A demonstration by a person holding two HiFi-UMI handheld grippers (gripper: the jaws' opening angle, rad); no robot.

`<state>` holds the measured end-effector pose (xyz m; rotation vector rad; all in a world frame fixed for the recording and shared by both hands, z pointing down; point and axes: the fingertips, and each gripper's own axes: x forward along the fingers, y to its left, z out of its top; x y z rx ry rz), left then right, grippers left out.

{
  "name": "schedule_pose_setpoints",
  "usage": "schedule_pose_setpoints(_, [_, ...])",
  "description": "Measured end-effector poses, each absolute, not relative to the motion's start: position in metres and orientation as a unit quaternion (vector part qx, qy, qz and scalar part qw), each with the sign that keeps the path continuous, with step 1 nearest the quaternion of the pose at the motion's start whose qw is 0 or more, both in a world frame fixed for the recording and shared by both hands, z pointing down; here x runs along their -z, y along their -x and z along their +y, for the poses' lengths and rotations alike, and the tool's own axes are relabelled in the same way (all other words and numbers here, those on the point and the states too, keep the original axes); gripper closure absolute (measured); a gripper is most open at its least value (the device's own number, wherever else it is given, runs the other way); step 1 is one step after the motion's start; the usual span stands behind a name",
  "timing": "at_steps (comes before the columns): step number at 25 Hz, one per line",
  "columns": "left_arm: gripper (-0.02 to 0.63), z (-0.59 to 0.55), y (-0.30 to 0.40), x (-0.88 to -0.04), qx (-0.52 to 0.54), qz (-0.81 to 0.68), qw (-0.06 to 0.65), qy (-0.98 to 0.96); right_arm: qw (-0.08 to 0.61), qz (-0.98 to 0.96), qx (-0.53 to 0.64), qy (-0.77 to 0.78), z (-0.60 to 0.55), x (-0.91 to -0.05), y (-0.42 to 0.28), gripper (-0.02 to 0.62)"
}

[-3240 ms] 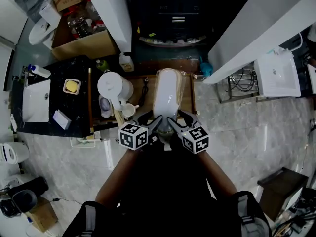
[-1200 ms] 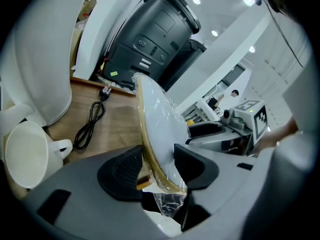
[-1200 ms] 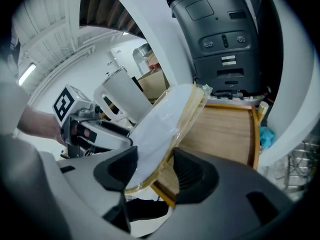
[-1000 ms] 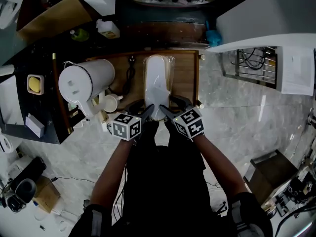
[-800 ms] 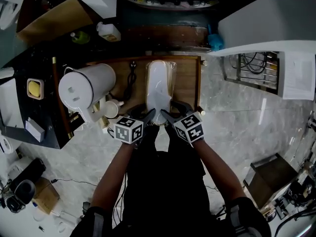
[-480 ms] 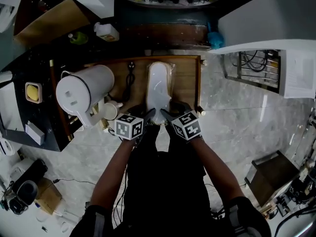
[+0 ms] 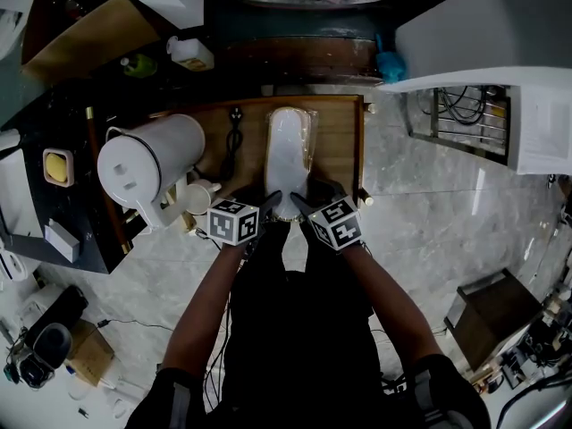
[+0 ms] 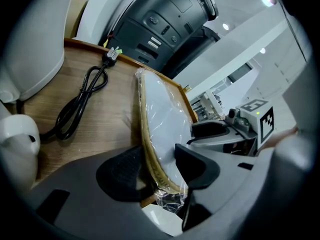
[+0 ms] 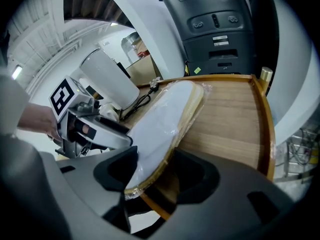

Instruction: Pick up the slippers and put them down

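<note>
The slippers [image 7: 288, 159] are a white pair with tan sole edges, wrapped in clear plastic and lying lengthwise on the wooden tray [image 7: 335, 150]. My left gripper [image 7: 265, 207] and right gripper [image 7: 301, 206] both sit at the pack's near end. In the left gripper view the slippers [image 8: 160, 129] stand between the pads of the left gripper [image 8: 157, 169]; its jaws are opening, with the pads still touching the pack. In the right gripper view the right gripper [image 9: 157, 171] is shut on the near tip of the slippers [image 9: 160, 124], one pad on the white top and one beneath.
A white kettle [image 7: 147, 164] and a cup [image 7: 198, 199] stand left of the tray. A black cable [image 8: 80, 104] lies on the wood beside the pack. A dark appliance [image 9: 220, 24] rises behind the tray's far edge. Marble floor [image 7: 429, 222] lies to the right.
Both grippers have sunk a little with the pack's near end, which now lies lower on the wooden tray. The kettle, cup and cable have not moved.
</note>
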<state>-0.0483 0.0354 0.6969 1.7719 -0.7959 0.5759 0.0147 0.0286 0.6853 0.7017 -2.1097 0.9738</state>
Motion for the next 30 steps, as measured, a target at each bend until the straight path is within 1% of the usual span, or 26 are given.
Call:
schedule_pose_setpoints(3, [0.377, 0.035, 0.052, -0.696, -0.243, -0.340, 0.530, -0.738, 0.348, -0.817, -0.370, -0.272, 0.028, -0.682, -0.015, 0.365])
schedule_pose_setpoints(6, [0.377, 0.033, 0.054, -0.692, -0.237, -0.351, 0.531, -0.734, 0.344, -0.816, -0.369, -0.281, 0.026, -0.675, -0.017, 0.362])
schedule_pose_setpoints(16, [0.377, 0.025, 0.059, -0.663, -0.256, -0.373, 0.494, -0.743, 0.346, -0.822, -0.351, -0.286, 0.028, -0.650, -0.023, 0.362])
schedule_pose_setpoints(21, [0.379, 0.026, 0.049, -0.637, -0.241, -0.363, 0.483, -0.759, 0.351, -0.830, -0.335, -0.275, 0.033, -0.630, -0.025, 0.364])
schedule_pose_setpoints(26, [0.380, 0.028, 0.037, -0.611, -0.235, -0.351, 0.467, -0.777, 0.340, -0.838, -0.329, -0.271, 0.036, -0.609, -0.025, 0.368])
schedule_pose_setpoints(27, [0.385, 0.029, 0.035, -0.606, -0.233, -0.350, 0.463, -0.781, 0.337, -0.840, -0.326, -0.272, 0.037, -0.604, -0.025, 0.387])
schedule_pose_setpoints(28, [0.397, 0.030, 0.033, -0.600, -0.231, -0.349, 0.459, -0.784, 0.333, -0.842, -0.322, -0.276, 0.037, -0.598, -0.026, 0.435])
schedule_pose_setpoints(29, [0.408, 0.031, 0.031, -0.594, -0.230, -0.349, 0.455, -0.787, 0.330, -0.844, -0.316, -0.280, 0.038, -0.591, -0.027, 0.509])
schedule_pose_setpoints(30, [0.433, 0.033, 0.030, -0.589, -0.229, -0.349, 0.450, -0.789, 0.327, -0.847, -0.312, -0.281, 0.039, -0.585, -0.028, 0.566])
